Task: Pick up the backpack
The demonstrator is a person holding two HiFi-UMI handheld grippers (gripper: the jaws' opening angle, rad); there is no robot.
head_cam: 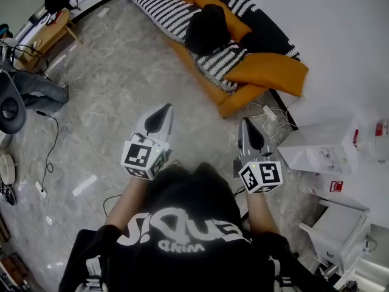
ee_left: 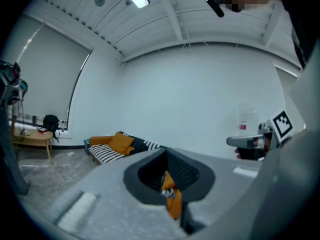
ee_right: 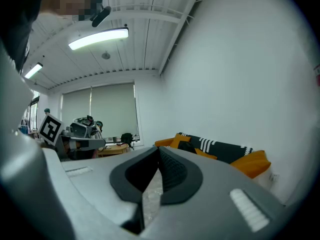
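The black backpack (head_cam: 206, 28) sits upright on the orange sofa (head_cam: 267, 72), against the striped cushions, far ahead of both grippers. In the right gripper view the backpack (ee_right: 186, 145) is a small dark shape on the sofa (ee_right: 250, 163). My left gripper (head_cam: 166, 107) is held level over the grey floor, its jaws shut with nothing between them; it fills the bottom of its own view as the left gripper (ee_left: 166, 151). My right gripper (head_cam: 245, 121) is beside it, pointing at the sofa's near end, its jaws together and empty, seen close as the right gripper (ee_right: 159, 149).
A low wooden table (head_cam: 50, 32) carrying a dark bag stands at the far left. Clothes (head_cam: 41, 91) and a cable (head_cam: 53, 140) lie on the floor at the left. White boxes (head_cam: 322, 148) and a power strip (head_cam: 271, 114) sit by the wall at the right.
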